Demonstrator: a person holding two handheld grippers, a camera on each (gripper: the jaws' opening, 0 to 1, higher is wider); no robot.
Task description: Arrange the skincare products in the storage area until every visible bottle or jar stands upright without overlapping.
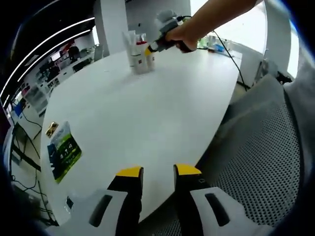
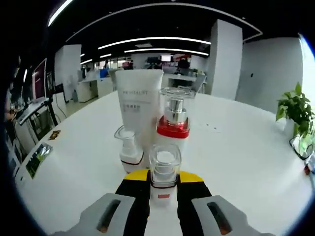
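The right tool point(image 2: 163, 178) held a small clear-capped bottle point(image 2: 165, 173) upright beside its crowded neighbours point(image 2: 172, 120) on the worktop point(image 2: 236, 157); a careless release could topple them. The left tool point(image 1: 158, 172) hovered narrowly open, empty.

Open office: white pillar point(image 2: 227, 59), ceiling light strips point(image 2: 152, 39), potted plant point(image 2: 295, 110).

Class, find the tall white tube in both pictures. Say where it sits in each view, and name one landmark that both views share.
Left gripper view: the tall white tube stands far off, upper centre, at the back of the bottle cluster beside the right gripper.
Right gripper view: the same tube rises at centre, behind the red-collared pump bottle.
Shared landmark: the green leaflet lying flat on the white table.
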